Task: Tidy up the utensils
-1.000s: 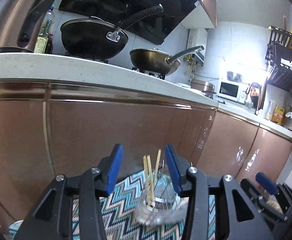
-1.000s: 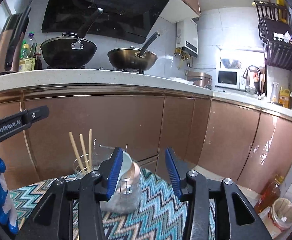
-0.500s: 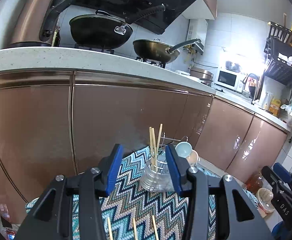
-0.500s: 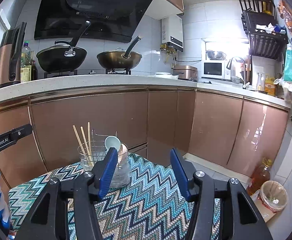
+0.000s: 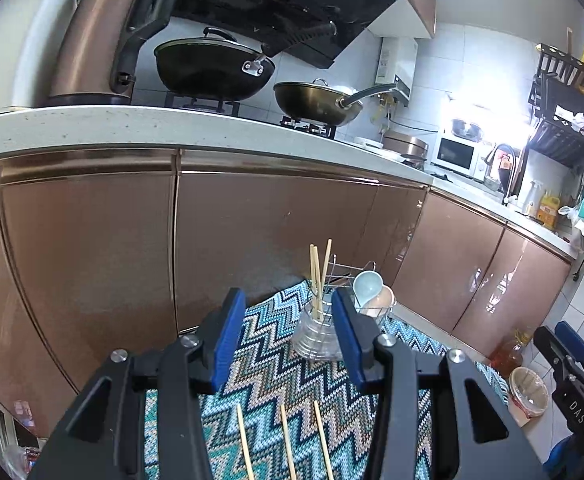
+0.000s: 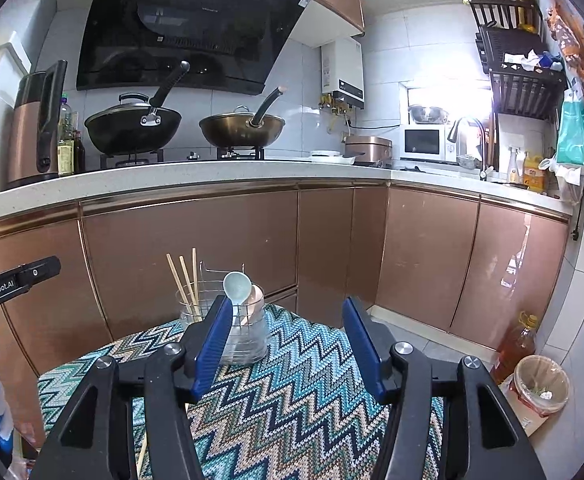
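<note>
Utensils sit on the zigzag cloth [image 6: 312, 396], largest item first. Both grippers hover above it, empty: left gripper [image 5: 289, 338] and right gripper [image 6: 289, 344] have their fingers spread. At 12 o'clock of the left gripper stands a glass jar [image 5: 316, 338] holding upright chopsticks [image 5: 319, 276]; at its 2 o'clock, a wire holder [image 5: 372, 300] carries spoons [image 5: 366, 286]. Three loose chopsticks [image 5: 285, 444] lie at 6 o'clock.

left wrist: low, cabinet-facing; right wrist: further back | shared: glass jar [image 5: 316, 332] [image 6: 247, 340]
</note>
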`<state>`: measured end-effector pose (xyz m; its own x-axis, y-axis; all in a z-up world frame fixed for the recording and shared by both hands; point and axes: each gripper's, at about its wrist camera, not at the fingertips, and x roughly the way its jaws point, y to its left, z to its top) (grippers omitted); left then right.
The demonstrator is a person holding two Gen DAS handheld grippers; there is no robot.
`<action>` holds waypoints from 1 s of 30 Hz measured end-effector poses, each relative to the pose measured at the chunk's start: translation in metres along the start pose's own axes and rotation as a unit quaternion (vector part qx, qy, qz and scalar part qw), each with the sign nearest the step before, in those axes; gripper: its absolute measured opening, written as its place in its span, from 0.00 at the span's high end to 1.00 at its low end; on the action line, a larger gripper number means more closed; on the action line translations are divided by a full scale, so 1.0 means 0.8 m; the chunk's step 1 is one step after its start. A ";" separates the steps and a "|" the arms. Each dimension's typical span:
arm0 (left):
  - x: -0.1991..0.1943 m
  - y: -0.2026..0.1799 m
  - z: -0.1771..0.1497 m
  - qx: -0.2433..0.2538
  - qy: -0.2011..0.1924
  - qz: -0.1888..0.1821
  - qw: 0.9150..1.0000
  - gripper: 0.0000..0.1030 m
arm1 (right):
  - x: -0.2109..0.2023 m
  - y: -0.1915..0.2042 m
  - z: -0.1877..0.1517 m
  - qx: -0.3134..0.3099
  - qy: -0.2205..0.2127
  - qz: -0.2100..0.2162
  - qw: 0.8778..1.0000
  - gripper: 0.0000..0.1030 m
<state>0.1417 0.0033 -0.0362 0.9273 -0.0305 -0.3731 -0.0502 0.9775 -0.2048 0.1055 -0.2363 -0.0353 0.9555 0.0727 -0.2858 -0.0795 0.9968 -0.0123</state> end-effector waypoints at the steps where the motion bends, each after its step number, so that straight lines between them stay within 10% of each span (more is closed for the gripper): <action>1: -0.005 0.001 -0.001 0.000 0.000 0.000 1.000 0.58 | -0.004 0.000 -0.001 0.000 -0.002 -0.001 1.000 0.47; 20: -0.064 0.018 -0.005 -0.006 -0.002 -0.007 1.000 0.58 | -0.078 0.007 0.010 -0.004 -0.035 -0.004 0.999 0.45; 30: -0.013 0.033 -0.035 -0.010 0.078 0.004 0.997 0.58 | -0.048 0.007 -0.007 -0.004 0.012 0.013 1.000 0.45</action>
<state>0.1208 0.0237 -0.0629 0.8577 -0.0571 -0.5109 -0.0656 0.9735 -0.2189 0.0665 -0.2340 -0.0300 0.9463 0.0979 -0.3082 -0.1070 0.9942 -0.0125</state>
